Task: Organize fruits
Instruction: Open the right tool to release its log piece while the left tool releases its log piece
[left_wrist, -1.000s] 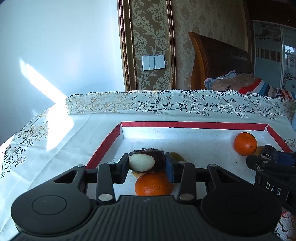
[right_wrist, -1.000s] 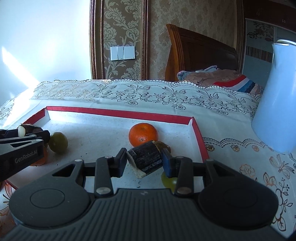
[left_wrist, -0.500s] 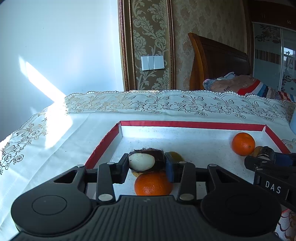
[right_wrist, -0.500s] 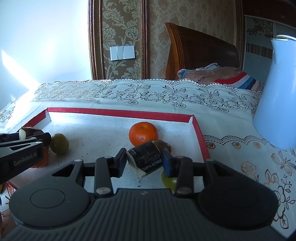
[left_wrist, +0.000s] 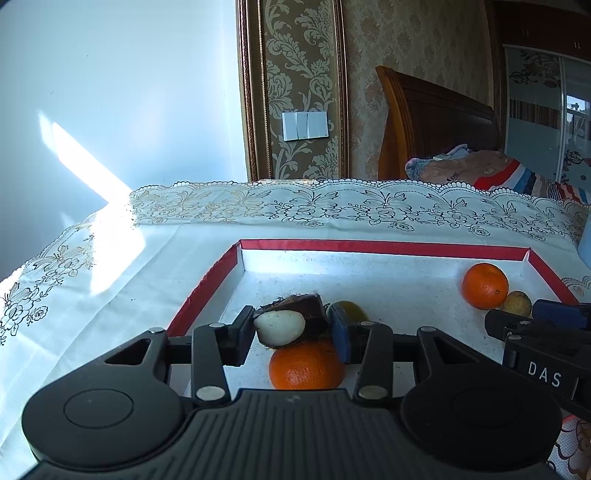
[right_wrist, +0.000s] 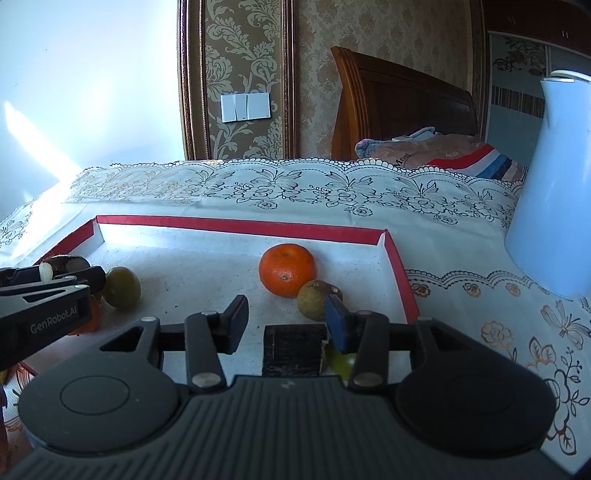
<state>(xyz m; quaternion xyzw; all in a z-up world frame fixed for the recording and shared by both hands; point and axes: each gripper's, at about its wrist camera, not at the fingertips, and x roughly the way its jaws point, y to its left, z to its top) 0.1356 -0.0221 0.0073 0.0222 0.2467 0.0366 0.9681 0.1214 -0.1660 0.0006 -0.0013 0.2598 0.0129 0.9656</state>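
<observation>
Matt black ribbed plastic on left gripper (left_wrist: 291, 328) and right gripper (right_wrist: 284, 317) bodies, shiny metal rivets. Glossy white tablecloth (left_wrist: 110, 280), printed lace-look border. Red-rimmed tray (left_wrist: 369, 246), rough white speckled floor, paper-like walls. Dimpled, slightly glossy peel on orange (left_wrist: 306, 365). Sugarcane piece (left_wrist: 291, 321): dark dull rind, pale moist cut end. Smooth plastic pale-blue kettle (right_wrist: 554, 192). Varnished wood headboard (right_wrist: 399, 99).

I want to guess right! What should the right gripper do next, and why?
Probably lift the right gripper back out of the red-rimmed tray: its jaws are opening, and the dark sugarcane piece lies loose on the tray floor between them.
</observation>
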